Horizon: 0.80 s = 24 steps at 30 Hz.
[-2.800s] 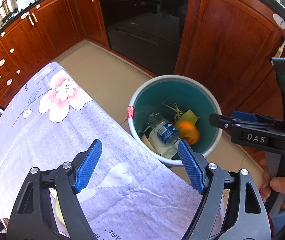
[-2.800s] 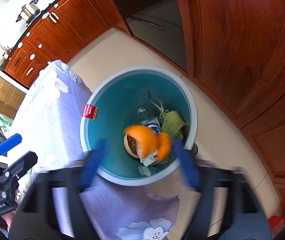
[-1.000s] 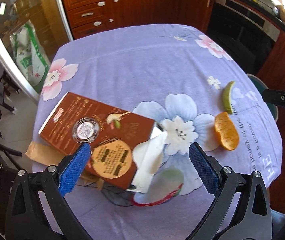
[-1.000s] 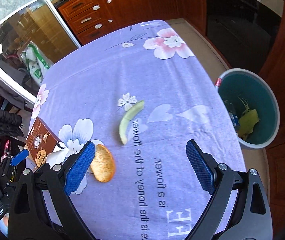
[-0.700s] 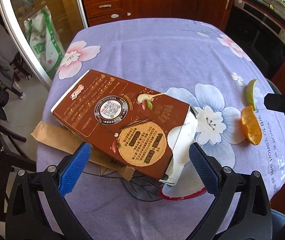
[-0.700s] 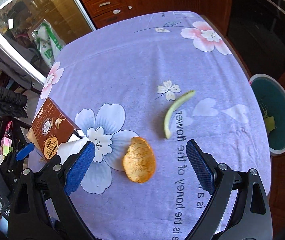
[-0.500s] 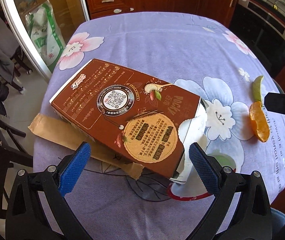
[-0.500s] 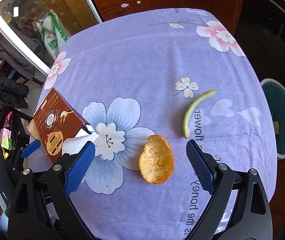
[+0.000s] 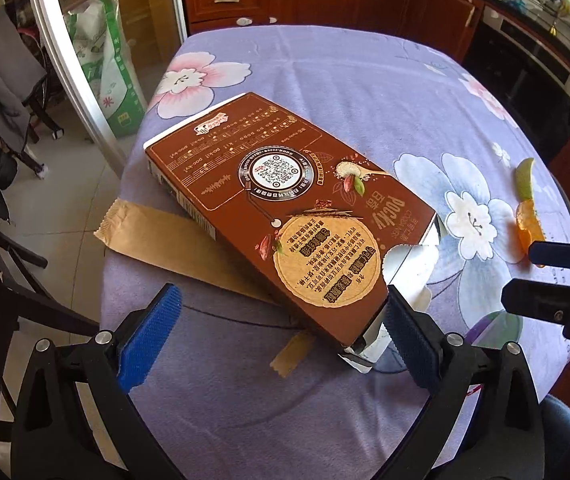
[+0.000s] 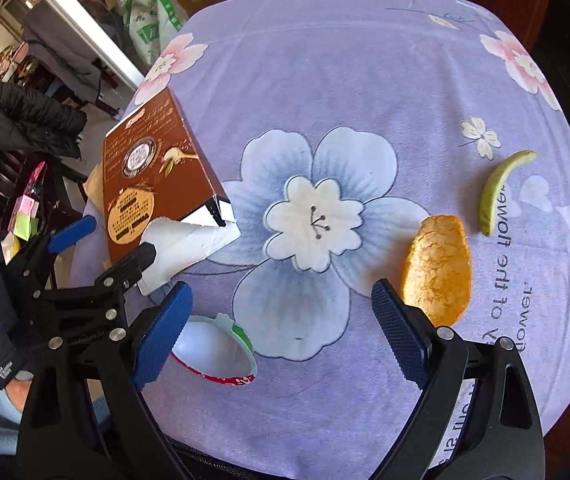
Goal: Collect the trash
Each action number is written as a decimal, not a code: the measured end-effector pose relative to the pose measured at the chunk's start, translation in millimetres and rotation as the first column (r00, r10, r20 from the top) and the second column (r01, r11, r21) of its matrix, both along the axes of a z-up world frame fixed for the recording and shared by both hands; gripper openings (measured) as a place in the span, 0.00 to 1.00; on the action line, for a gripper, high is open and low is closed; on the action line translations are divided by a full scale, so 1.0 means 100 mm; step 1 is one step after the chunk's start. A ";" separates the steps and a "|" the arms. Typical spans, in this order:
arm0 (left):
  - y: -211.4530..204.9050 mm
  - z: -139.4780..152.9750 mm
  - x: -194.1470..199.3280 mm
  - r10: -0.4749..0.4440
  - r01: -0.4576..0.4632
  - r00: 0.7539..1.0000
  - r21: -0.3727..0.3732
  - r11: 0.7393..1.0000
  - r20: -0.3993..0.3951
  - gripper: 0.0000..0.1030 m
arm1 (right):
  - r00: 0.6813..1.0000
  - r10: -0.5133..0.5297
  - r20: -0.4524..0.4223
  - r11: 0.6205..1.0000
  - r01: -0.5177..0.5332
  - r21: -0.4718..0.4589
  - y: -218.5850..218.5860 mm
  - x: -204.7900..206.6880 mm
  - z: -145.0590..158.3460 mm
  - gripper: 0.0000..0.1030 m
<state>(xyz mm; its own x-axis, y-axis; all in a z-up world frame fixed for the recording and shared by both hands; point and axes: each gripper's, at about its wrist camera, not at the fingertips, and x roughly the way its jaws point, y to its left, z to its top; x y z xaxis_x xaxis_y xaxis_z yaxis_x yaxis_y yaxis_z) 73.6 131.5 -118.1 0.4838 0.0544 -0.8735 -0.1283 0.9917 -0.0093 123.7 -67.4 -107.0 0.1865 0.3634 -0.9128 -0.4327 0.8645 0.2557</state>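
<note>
Trash sits scattered across the purple flowered tablecloth (image 9: 365, 80), and both tongs hang over it, tilted steeply down.

From the left wrist: the left gripper (image 9: 277, 328) stands wide open, nothing between its blue pads (image 9: 149, 332). The brown snack box (image 9: 281, 216) lies flat just ahead of the jaws, its torn white end almost against the right-hand pad, a strip of brown paper (image 9: 173, 240) tucked under it. That spread looks chosen to straddle the box's width, so I judge the box is this hand's target. Far off to the right of these tongs, near the table edge, lie the orange peel (image 9: 529, 228) and a green peel (image 9: 523, 180), with the right gripper's tips poking in beside them.

From the right wrist: the right gripper (image 10: 281, 328) has its jaws closing, yet they are still apart with only bare cloth between them. The orange peel (image 10: 437, 264) lies just ahead of the right-hand finger, slightly outside the gap; the green peel (image 10: 497, 192) is farther ahead. A white cup with a red rim (image 10: 217, 356) lies tipped on its side against the left-hand pad. I reckon the narrowing suits a small peel, but the tongs need shifting sideways first. The bin's rim barely shows at the far right.
</note>
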 end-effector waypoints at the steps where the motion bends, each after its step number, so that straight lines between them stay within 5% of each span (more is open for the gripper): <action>1: 0.02 0.01 -0.02 -0.002 0.002 1.000 0.000 1.000 0.003 0.96 | 1.000 0.008 0.000 1.000 -0.008 -0.006 0.01 -0.05 -0.01 0.73; 10: 0.11 -0.01 -0.10 -0.017 0.017 1.000 0.019 1.000 0.009 0.96 | 0.999 0.020 0.029 0.999 -0.019 -0.036 0.07 -0.23 -0.17 0.46; 12: 0.10 -0.01 -0.10 -0.024 0.024 1.000 0.025 0.999 0.008 0.96 | 0.999 0.025 0.047 0.999 -0.024 -0.041 0.13 -0.24 -0.17 0.34; 13: 0.09 0.00 -0.10 -0.029 0.029 1.000 0.029 0.999 0.008 0.96 | 0.998 0.035 0.050 0.999 -0.033 -0.040 0.16 -0.25 -0.17 0.14; 14: 0.08 0.01 -0.10 -0.033 0.033 0.999 0.035 0.999 0.009 0.96 | 0.998 0.044 0.051 0.999 -0.042 -0.033 0.18 -0.25 -0.16 0.09; 21: -0.09 0.04 -0.02 -0.074 0.072 0.997 0.082 0.994 0.019 0.95 | 0.997 -0.018 0.080 0.999 0.022 -0.043 0.05 -0.12 -0.15 0.08; 24: -0.17 0.03 0.04 -0.101 0.100 0.995 0.080 0.992 0.012 0.63 | 0.997 -0.042 0.070 0.999 0.045 -0.031 -0.05 -0.09 -0.17 0.08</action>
